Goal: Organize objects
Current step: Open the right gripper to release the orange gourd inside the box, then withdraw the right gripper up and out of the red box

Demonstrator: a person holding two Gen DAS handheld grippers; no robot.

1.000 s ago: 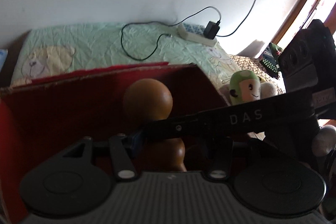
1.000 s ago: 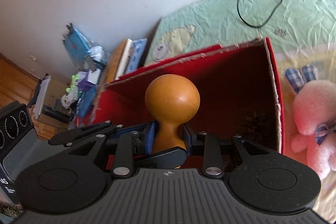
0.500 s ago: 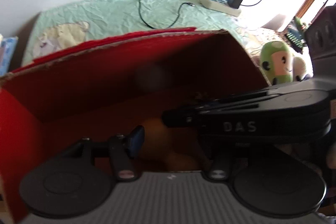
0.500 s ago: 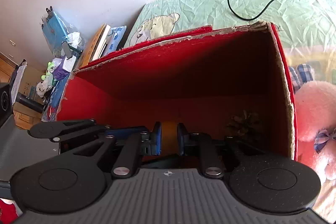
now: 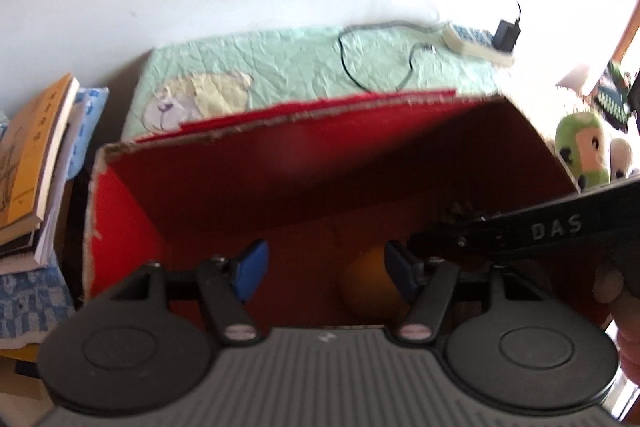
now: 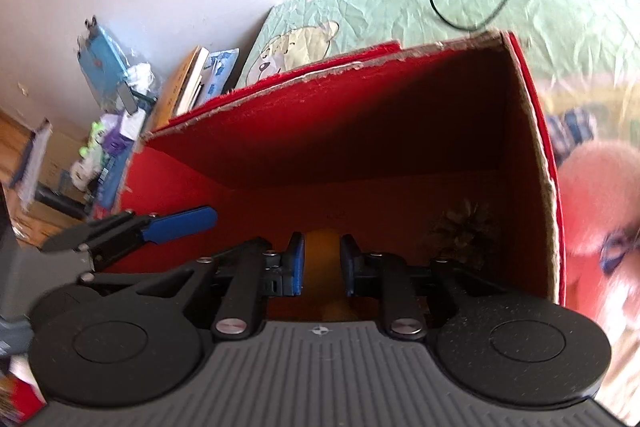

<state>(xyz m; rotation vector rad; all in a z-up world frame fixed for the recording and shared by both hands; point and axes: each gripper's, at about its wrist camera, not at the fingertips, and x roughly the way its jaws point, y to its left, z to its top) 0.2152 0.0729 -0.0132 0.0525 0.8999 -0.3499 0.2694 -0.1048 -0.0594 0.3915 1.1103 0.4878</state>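
Observation:
An orange-brown wooden gourd (image 6: 322, 247) sits low inside the red cardboard box (image 6: 400, 99). My right gripper (image 6: 323, 263) reaches into the box with the gourd's neck filling the gap between its blue pads. Its jaws are opening, and both pads still touch the gourd. In the left wrist view my left gripper (image 5: 326, 267) is also inside the box (image 5: 132, 207). Its jaws are opening wide, with nothing pressed between them. The gourd (image 5: 360, 287) lies blurred just inside the left gripper's right pad. The right gripper's black arm crosses in from the right.
A pine cone (image 6: 464, 231) lies in the box's right corner. A pink plush (image 6: 600, 211) and a green plush (image 5: 582, 151) sit on the bed right of the box. Stacked books (image 5: 36, 155) stand to the left, and a power strip (image 5: 472, 41) with its cable lies behind.
The gourd, held high above the box rim by both grippers, has gone down into the box. The left gripper has let go and spread its jaws. Both cameras now look deeper in.

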